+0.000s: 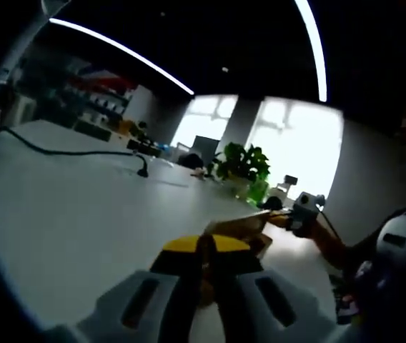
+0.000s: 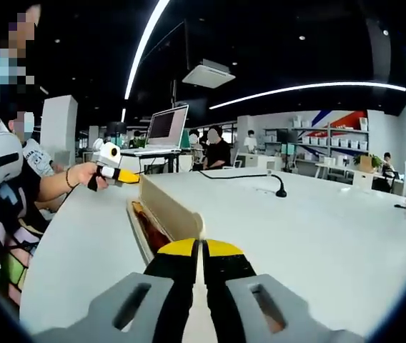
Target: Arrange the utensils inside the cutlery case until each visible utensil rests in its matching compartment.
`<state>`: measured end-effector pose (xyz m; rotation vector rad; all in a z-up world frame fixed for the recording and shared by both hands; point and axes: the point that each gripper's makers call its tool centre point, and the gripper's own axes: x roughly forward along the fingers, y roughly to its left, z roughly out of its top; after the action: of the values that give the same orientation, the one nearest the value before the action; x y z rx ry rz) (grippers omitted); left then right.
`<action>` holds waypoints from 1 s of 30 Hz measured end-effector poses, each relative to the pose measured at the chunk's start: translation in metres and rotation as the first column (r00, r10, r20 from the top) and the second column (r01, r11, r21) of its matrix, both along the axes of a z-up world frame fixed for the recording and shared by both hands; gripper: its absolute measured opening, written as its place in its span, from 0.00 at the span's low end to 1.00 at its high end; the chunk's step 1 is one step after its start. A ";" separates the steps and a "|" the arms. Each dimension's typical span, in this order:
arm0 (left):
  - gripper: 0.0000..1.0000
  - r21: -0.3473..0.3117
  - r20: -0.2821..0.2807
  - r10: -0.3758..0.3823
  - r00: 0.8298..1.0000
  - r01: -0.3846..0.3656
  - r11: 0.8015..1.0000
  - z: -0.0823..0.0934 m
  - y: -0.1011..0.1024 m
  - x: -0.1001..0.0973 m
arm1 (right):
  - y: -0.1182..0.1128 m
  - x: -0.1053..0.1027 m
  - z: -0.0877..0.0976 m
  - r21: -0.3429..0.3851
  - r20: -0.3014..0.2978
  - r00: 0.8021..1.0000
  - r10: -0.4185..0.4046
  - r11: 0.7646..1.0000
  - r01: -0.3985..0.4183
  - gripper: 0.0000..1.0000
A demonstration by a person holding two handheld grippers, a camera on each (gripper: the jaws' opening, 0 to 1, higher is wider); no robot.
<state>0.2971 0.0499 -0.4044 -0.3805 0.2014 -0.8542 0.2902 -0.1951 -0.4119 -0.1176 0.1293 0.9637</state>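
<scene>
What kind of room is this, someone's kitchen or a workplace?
Most likely an open-plan office or lab, not a kitchen. A long white table carries a laptop, shelves line the far wall, and strip lights run across a dark ceiling.

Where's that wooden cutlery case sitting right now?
In the right gripper view the cutlery case lies on the white table, just beyond the right gripper and slightly to its left, between it and the left gripper held in a person's hand.
</scene>
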 end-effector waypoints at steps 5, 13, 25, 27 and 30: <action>0.05 0.000 -0.010 -0.007 1.000 0.007 1.000 -0.004 0.002 -0.003 | 0.001 -0.005 0.001 0.013 0.003 1.000 0.009 1.000 -0.010 0.02; 0.07 0.026 -0.012 -0.021 1.000 0.021 0.999 -0.008 0.004 -0.008 | 0.002 -0.014 -0.001 0.008 -0.004 1.000 0.023 1.000 -0.022 0.02; 0.09 0.081 -0.010 -0.036 0.999 0.037 0.996 -0.011 0.006 -0.013 | 0.002 -0.020 -0.004 0.003 -0.045 0.999 0.031 1.000 -0.030 0.02; 0.09 0.085 -0.011 -0.037 0.999 0.038 0.996 -0.011 0.006 -0.014 | 0.003 -0.021 -0.005 0.003 -0.051 0.998 0.032 0.999 -0.032 0.03; 0.11 0.091 -0.013 -0.040 0.999 0.041 0.995 -0.012 0.005 -0.015 | 0.003 -0.022 -0.007 0.008 -0.075 0.997 0.030 1.000 -0.029 0.03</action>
<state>0.2821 0.0547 -0.4168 -0.2970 0.2580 -0.8796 0.2679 -0.1923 -0.4186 -0.0774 0.1942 0.9983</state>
